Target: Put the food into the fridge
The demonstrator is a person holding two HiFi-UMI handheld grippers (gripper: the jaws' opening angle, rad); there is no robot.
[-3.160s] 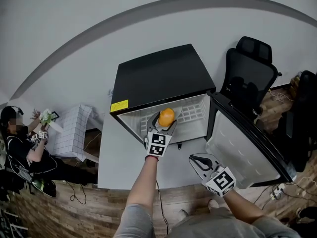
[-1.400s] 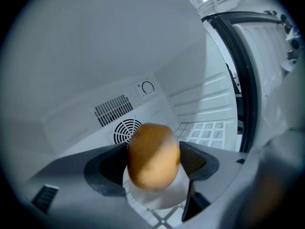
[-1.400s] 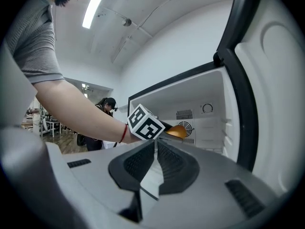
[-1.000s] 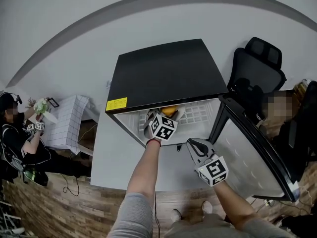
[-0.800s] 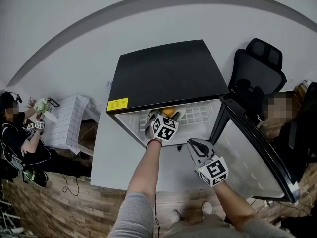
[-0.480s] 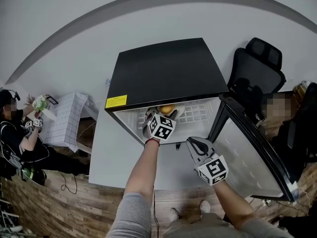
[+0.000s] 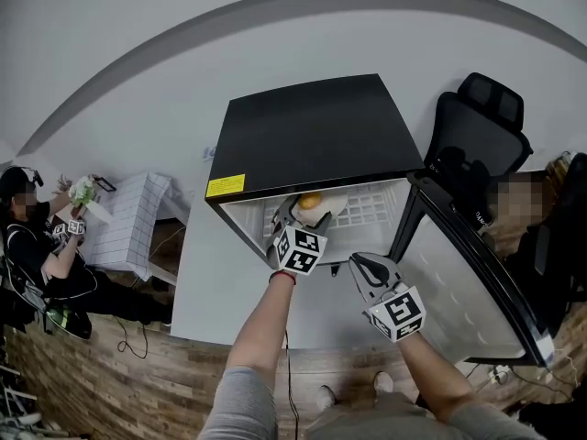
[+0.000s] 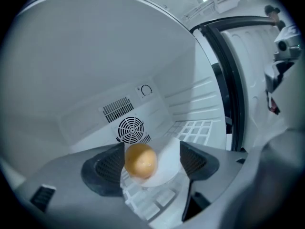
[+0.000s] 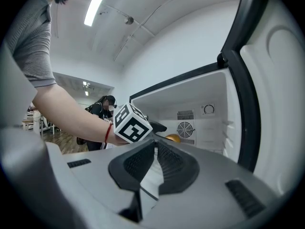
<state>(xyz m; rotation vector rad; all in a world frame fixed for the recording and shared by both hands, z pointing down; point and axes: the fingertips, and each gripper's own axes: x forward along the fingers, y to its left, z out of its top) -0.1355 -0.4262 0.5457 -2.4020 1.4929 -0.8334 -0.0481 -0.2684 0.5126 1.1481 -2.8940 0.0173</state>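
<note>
Left gripper (image 8: 148, 162): released; the dark ribbed jaws are held apart just short of the fruit, with nothing clasped.
Right gripper (image 9: 156, 152): clenched on nothing; the ribbed jaws are pressed together, outside the fridge.
Fridge (image 7: 316, 131): boxy, with a matte black top and a smooth white lining.
Door (image 7: 459, 269): open at the right; the inner face is moulded white.
Shelf (image 8: 196, 128): white grid.
Plate (image 8: 167, 165): round, white, set on the shelf.
Orange (image 8: 140, 160): rounded, smooth-skinned, seated on the plate inside the fridge.
</note>
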